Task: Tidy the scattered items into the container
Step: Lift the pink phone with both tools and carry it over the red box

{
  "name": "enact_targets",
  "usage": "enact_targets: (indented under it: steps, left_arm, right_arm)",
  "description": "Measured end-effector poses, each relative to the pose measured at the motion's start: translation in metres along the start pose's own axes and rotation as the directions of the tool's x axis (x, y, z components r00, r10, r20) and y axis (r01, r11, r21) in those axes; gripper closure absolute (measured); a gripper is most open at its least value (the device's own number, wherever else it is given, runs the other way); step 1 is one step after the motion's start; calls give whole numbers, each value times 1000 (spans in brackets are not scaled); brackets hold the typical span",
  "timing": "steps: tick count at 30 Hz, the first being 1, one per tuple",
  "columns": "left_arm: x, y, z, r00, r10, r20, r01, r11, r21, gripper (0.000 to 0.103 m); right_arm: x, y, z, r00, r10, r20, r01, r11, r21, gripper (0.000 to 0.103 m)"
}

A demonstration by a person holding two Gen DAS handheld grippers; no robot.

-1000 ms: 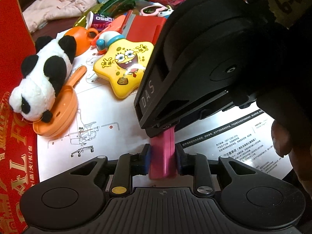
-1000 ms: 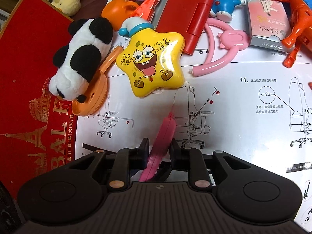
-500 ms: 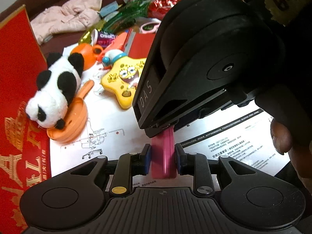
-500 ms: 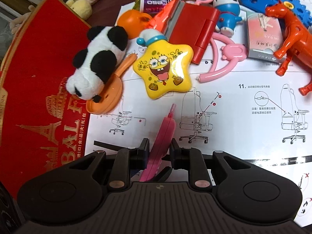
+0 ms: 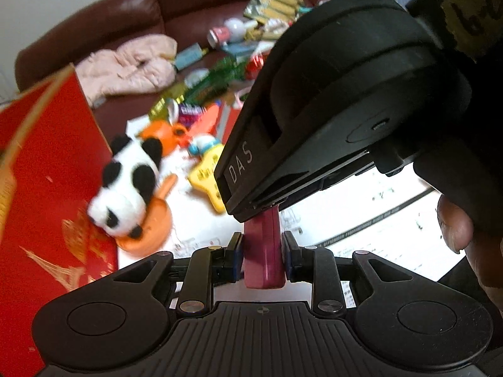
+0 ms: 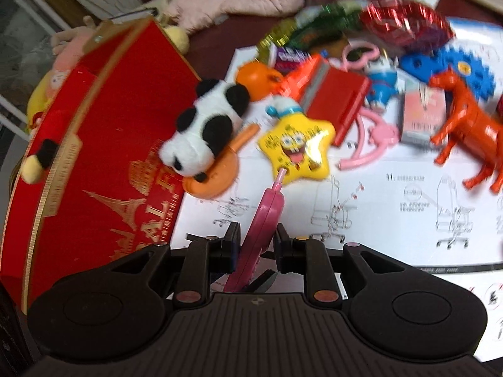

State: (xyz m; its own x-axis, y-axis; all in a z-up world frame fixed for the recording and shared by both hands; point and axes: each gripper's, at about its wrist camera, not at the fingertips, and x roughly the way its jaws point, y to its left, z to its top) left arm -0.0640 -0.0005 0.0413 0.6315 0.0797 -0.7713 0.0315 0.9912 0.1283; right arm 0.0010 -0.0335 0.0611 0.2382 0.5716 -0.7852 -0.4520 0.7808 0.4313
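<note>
A flat pink plastic toy (image 5: 262, 267) is clamped at one end by my left gripper (image 5: 262, 242). My right gripper (image 6: 256, 235) is shut on its other end, and the toy (image 6: 267, 210) stands tilted there with a thin tip pointing away. Both hold it above the white instruction sheet (image 6: 393, 220). In the left wrist view the right gripper's black body (image 5: 330, 110) looms just over the toy. The red gold-printed box (image 6: 94, 157) stands at the left, with plush toys inside it. The box (image 5: 47, 172) also fills the left edge of the left wrist view.
A panda plush (image 6: 204, 125) lies on an orange toy pan (image 6: 213, 179) against the box. Nearby are a yellow star toy (image 6: 295, 144), a red case (image 6: 336, 97), a pink headband (image 6: 374, 138) and an orange horse (image 6: 465, 119). A brown sofa (image 5: 157, 9) stands behind.
Both grippers have risen together with the pink toy held between them. The toys on the sheet look smaller and farther, and the sofa has come into view.
</note>
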Motion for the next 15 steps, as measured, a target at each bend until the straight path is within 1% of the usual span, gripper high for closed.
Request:
enact_targets:
  steps: [5,8,11,13,15]
  left_arm:
    - [-38,7,20,996,35,77,-33,999,-27,79]
    - [-63,15,32,989,75,125,-70,997,-43,79]
    - [-96,31,37,974,138,177,-130,990,-57,78]
    - [-114,44,37,962,182,206,-169,983,-76,77]
    - [-130,59,33,948,231,217,-213,972,-103,77]
  right_arm:
    - [-36,23,10,996,40,81,-34,997,-70,77]
    - [-57,44,20,988,88,130,-74,991,-111,77]
    - [-72,74,29,977,135,167,-103,977,-189,77]
    - [-81,99,34,967,171,188,-118,958,-260,77]
    - [-83,126,37,959,210,191,-141,936,-322,76]
